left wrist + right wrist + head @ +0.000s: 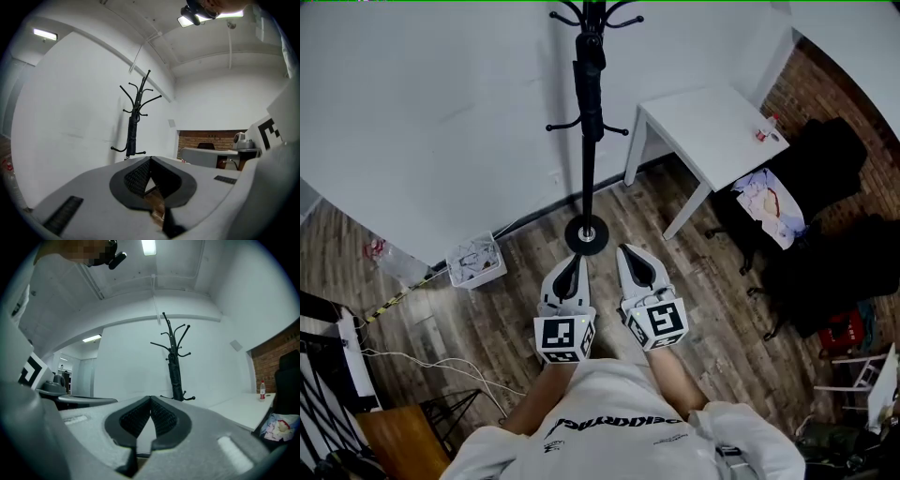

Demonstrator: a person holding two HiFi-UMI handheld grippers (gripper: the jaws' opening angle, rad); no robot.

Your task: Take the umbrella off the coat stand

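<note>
Left gripper point(150, 160): clenched, its dark ribbed pads meeting at the tips with nothing between them.
Right gripper point(150, 398): also clenched tip to tip, and empty.
Hand pose: both grippers are held level and side by side just ahead of the person's chest. The marker cubes face up toward the head camera, and the bare forearms run back under a white shirt point(619, 412).
Aim: both point at the coat stand point(588, 178), which is well apart from them in the gripper views.
Umbrella point(591, 89): black and folded, it hangs upright against the stand's pole below the top hooks and above a lower pair of hooks, untouched.
Head view only: the stand's round base point(586, 234) sits on the wooden floor just beyond the two gripper tips. A small white box point(475, 261) of crumpled material lies by the wall to the left.
Left gripper view only: a brick wall point(211, 137) shows right of the stand, behind a white table point(206, 157), and the right gripper's marker cube fills the right edge.
Right gripper view only: a small red bottle point(262, 389) stands on the table right of the stand, and a lit room opens at far left.
</note>
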